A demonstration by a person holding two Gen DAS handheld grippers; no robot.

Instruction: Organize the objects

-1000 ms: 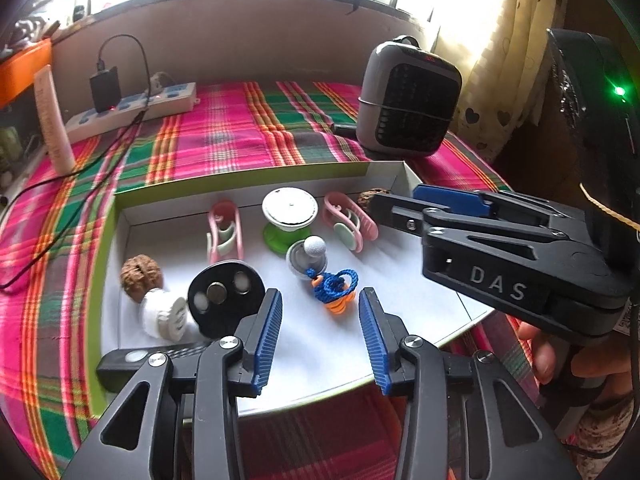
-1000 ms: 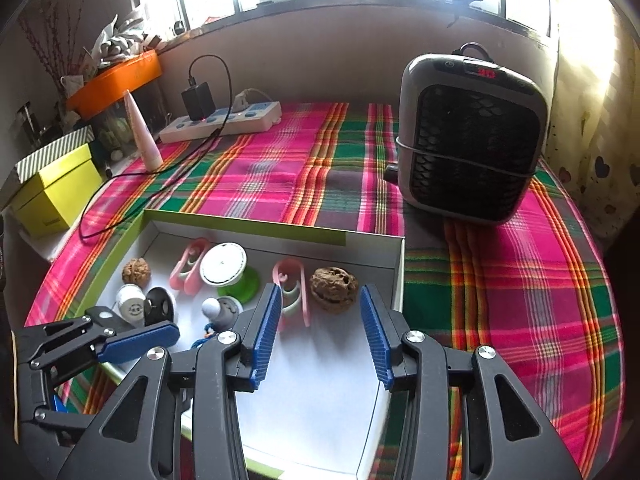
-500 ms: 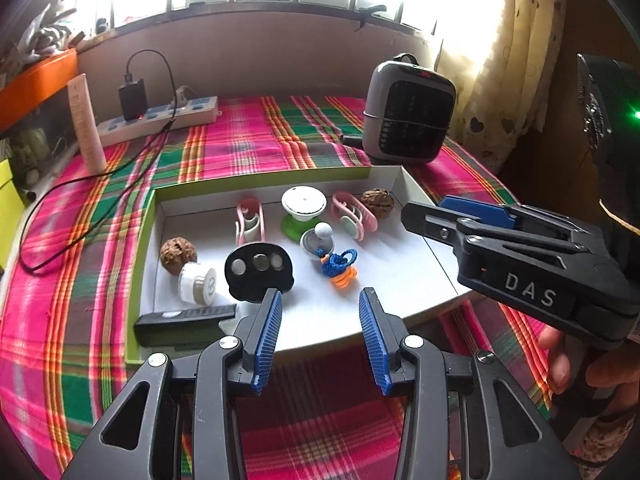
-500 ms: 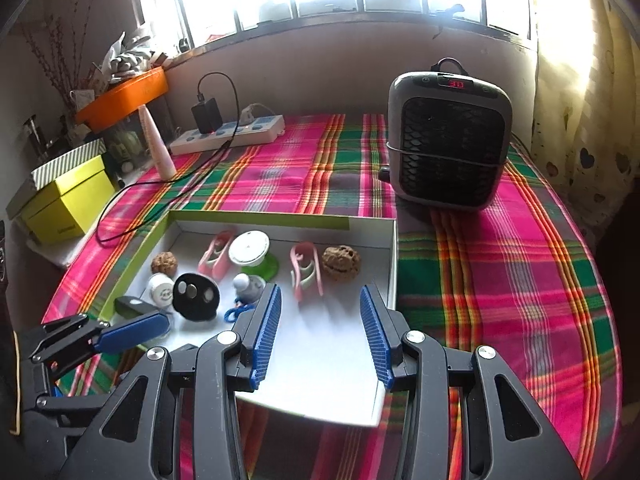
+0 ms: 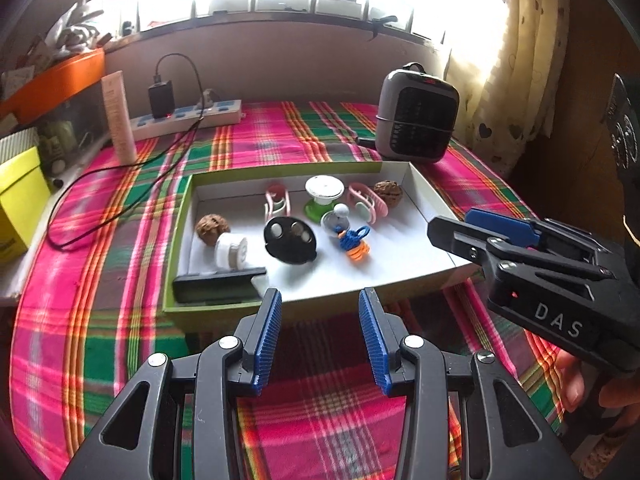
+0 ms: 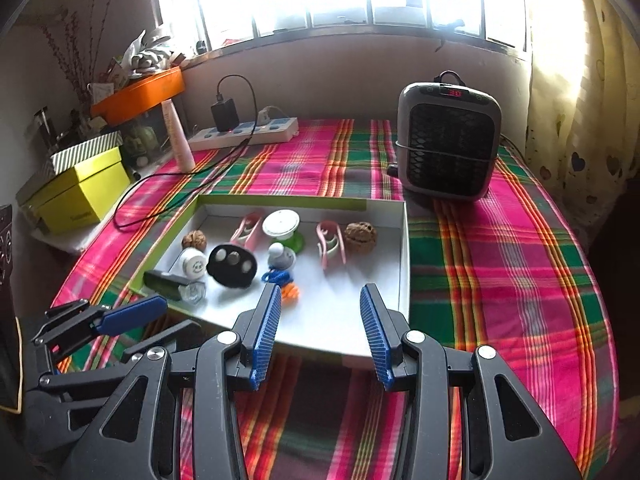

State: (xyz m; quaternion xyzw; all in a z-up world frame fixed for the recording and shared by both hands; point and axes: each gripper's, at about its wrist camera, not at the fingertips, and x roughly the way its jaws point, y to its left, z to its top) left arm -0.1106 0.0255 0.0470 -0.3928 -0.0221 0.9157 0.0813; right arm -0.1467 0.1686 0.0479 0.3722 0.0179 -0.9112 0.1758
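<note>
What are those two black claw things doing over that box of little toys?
A person holds a gripper in each hand, sorting small things. Both the left gripper and the right gripper are open and hold nothing, hovering at the near edge of the shallow white box with green sides. Inside lie two brown walnuts, pink clips and a black oval disc.
</note>
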